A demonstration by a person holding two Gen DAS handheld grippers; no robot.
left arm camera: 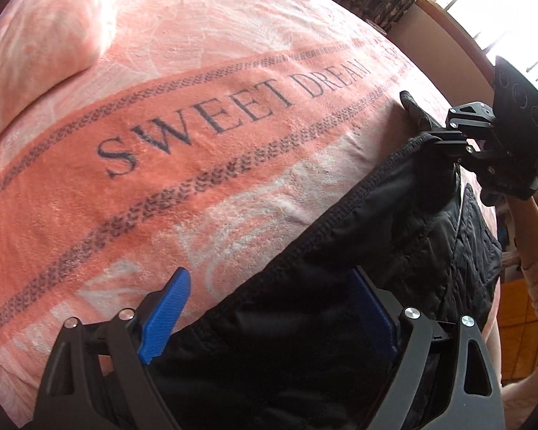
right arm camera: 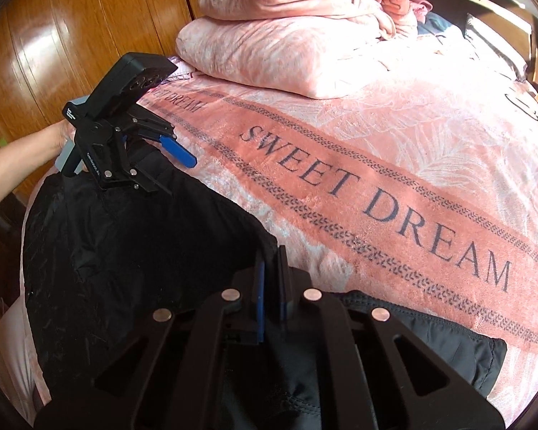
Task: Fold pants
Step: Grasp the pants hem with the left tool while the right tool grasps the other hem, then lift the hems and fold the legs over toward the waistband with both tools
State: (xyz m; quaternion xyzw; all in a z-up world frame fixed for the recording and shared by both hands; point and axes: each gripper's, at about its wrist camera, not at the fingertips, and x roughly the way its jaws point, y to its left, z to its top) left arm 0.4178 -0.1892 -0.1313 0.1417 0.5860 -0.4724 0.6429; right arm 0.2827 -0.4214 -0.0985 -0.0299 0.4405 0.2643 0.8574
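Black pants under both grippers on a pink blanket

The right gripper (right arm camera: 270, 286) is clamped on the pants' (right arm camera: 125, 251) edge; the left gripper (left arm camera: 269, 308) stands wide over the fabric, pressing nothing. Beyond them, the blanket (right arm camera: 412, 150) carries a pillow (right arm camera: 269, 53).

My bed is covered by a pink blanket (right arm camera: 394, 165) lettered SWEET DREAM. The black pants (right arm camera: 132, 251) lie on it at seven o'clock, pink pillows (right arm camera: 269, 46) stacked at twelve.

Matt black cloth pants (left arm camera: 340, 251) lie on a plush fleece blanket (left arm camera: 197, 179); glossy wooden wardrobe (right arm camera: 71, 36).
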